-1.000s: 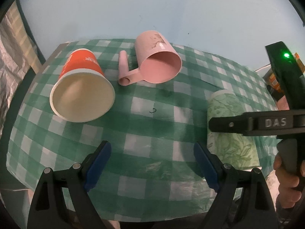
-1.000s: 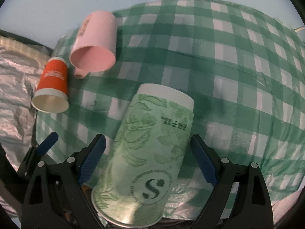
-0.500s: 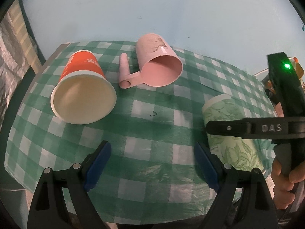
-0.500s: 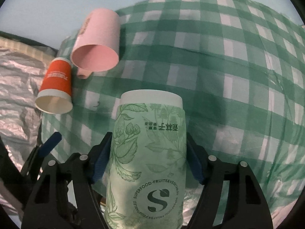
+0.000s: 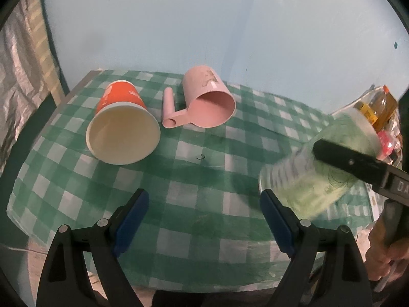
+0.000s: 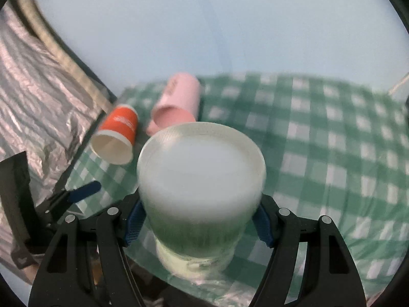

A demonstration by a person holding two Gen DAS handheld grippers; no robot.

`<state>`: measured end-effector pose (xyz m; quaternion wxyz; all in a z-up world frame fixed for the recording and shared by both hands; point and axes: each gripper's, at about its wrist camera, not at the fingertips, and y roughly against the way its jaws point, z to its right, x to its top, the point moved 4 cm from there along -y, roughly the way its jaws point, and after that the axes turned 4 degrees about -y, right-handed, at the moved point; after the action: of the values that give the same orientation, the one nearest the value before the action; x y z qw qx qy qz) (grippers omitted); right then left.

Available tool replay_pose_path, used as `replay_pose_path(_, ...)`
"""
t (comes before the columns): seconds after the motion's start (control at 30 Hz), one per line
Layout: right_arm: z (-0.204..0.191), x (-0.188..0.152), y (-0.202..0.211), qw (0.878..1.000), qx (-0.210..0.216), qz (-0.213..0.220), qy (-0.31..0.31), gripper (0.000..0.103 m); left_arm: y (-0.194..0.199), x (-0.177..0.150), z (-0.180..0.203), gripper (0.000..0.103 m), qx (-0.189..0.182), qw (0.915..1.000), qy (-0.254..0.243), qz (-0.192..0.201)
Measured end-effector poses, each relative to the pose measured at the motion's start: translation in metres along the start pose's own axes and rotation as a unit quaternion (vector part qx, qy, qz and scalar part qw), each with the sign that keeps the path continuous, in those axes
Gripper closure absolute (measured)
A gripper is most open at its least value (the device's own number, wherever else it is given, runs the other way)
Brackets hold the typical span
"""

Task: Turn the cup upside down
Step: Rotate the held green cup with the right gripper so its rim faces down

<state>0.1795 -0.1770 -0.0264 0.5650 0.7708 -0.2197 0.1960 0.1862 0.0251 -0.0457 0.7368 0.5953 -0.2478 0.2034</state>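
Note:
My right gripper (image 6: 198, 223) is shut on the green leaf-print paper cup (image 6: 202, 179) and holds it lifted above the table, its white base turned toward the camera; the cup is blurred. In the left wrist view the same cup (image 5: 319, 176) shows at the right, tilted, with the right gripper's black finger across it. My left gripper (image 5: 204, 220) is open and empty over the near part of the green checked tablecloth (image 5: 204, 179).
An orange paper cup (image 5: 122, 133) lies on its side at the left, mouth toward me. A pink mug (image 5: 209, 99) with a handle lies on its side behind the middle. Bottles and packets (image 5: 378, 110) stand at the far right. Silver foil (image 6: 38, 89) hangs at the left.
My right gripper has lifted the green cup off the table and is turning it, so its base now faces the right camera. The left gripper has barely moved.

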Motion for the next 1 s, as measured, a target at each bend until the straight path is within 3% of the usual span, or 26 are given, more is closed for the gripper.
replay_pose_path(0.2,-0.029,0.003,0.029,0.988,-0.048,0.119,0.083,0.031,0.017,-0.005,-0.004,0.013,0.028,0.9980,0.011,0.056)
replay_pose_path(0.3,-0.040,0.005,0.035,0.979,-0.080,0.144,0.116,0.031,0.023,-0.009,-0.007,0.013,0.055,0.9950,0.009,0.083)
replay_pose_path(0.43,-0.047,0.007,0.032,0.978,-0.108,0.121,0.131,0.031,0.029,-0.015,-0.012,0.013,0.088,0.9891,0.008,0.118)
replay_pose_path(0.6,-0.041,0.003,0.020,0.982,-0.111,0.077,0.133,0.031,0.032,-0.023,-0.015,0.013,0.121,0.9818,-0.002,0.146)
replay_pose_path(0.8,-0.036,-0.011,0.001,0.983,-0.119,0.048,0.134,0.031,0.025,-0.032,-0.014,0.013,0.143,0.9782,-0.015,0.150)
replay_pose_path(1.0,-0.037,-0.018,-0.018,0.985,-0.110,0.012,0.134,0.031,0.021,-0.036,-0.011,0.013,0.141,0.9790,-0.021,0.145)
